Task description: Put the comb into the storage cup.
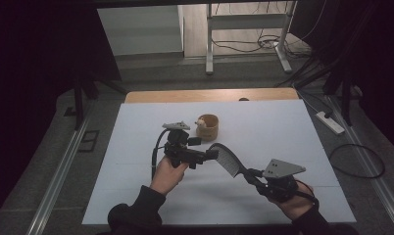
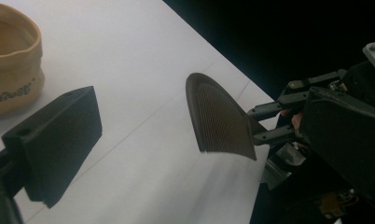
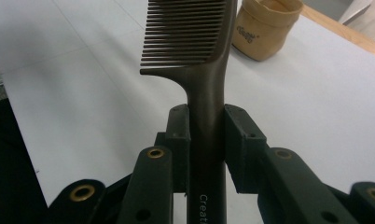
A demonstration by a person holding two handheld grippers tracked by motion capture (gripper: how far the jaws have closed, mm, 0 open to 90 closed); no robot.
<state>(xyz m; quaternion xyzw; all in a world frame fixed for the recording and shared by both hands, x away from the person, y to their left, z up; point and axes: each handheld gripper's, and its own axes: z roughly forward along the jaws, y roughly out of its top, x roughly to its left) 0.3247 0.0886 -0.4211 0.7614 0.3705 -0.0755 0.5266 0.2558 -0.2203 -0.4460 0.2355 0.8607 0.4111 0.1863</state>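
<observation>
On the left, the left gripper (image 1: 212,154) is held just short of the comb (image 1: 228,160), its jaws spread and nothing between them. A small tan pouch (image 1: 208,127) stands behind on the white desk (image 1: 283,127). To the right, the comb is raised above the desk, its handle clamped between the jaws of the right gripper (image 3: 207,130) — teeth pointing down. A slip is judged possible: the smooth handle is pinched only near its end, so any nudge from the left gripper could twist it loose — or knock the pouch over.
</observation>
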